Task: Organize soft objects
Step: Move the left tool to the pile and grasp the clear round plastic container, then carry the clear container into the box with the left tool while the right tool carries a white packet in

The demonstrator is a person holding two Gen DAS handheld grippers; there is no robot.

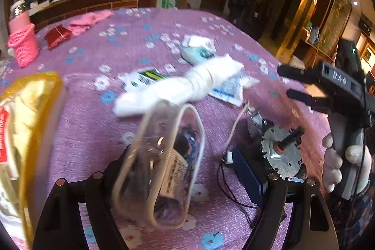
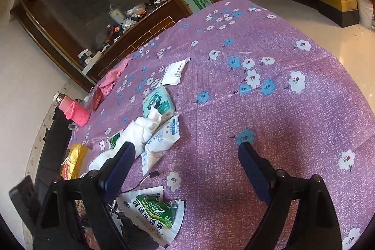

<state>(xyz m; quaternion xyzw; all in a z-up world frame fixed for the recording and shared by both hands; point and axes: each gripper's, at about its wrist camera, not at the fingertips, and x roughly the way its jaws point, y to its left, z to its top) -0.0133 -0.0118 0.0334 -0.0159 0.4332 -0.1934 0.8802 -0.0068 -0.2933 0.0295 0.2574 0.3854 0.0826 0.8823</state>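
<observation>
White rolled cloth (image 1: 185, 86) lies lengthwise beyond the clear pouch (image 1: 159, 165), ahead of the widening, empty left gripper (image 1: 187, 182); the right gripper (image 2: 185, 170), wide and empty, sits nearer.

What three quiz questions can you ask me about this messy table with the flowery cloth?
1. True or false: the right gripper is holding the white cloth bundle.
2. What colour is the knitted pouch? A green, B pink, C black.
3. Fill the gap: the tablecloth is purple with white and ____ flowers.

Key: 1 false, its jaws are open with nothing between them; 2 B; 3 blue.
</observation>
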